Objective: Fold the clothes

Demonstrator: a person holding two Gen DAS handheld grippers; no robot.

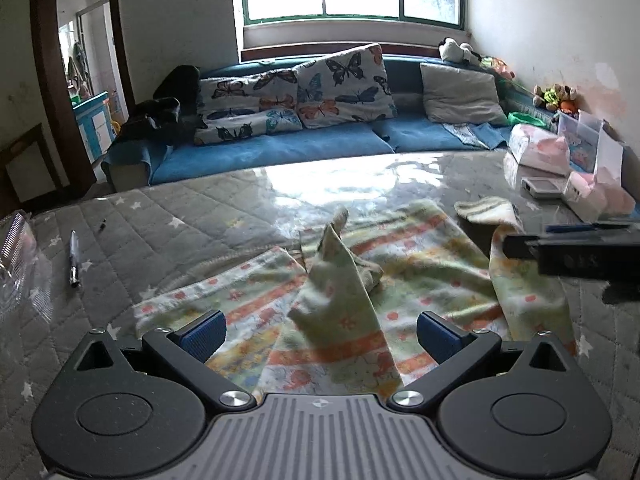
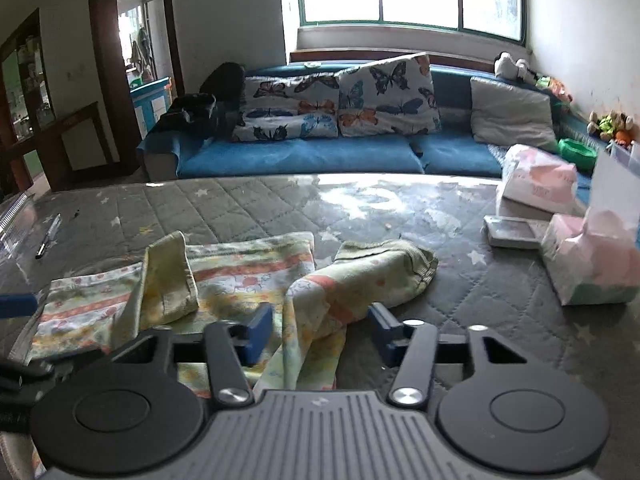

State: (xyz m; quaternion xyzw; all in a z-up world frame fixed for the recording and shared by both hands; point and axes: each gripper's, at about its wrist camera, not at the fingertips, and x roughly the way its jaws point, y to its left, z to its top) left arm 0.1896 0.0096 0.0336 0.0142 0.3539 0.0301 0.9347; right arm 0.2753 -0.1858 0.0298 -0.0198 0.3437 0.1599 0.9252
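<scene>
A pale green and yellow garment with orange stripes lies rumpled on the grey quilted table cover. My left gripper is open low over its near edge, and a raised fold stands between the blue pads. My right gripper is open too, with a bunched sleeve or leg running up between its fingers; that piece ends in a ribbed cuff. In the left wrist view the right gripper shows as a dark bar at the right, above the cloth.
A pen and a clear plastic container sit at the table's left. Tissue packs and a small flat box crowd the right side. Beyond the far edge stands a blue sofa with cushions.
</scene>
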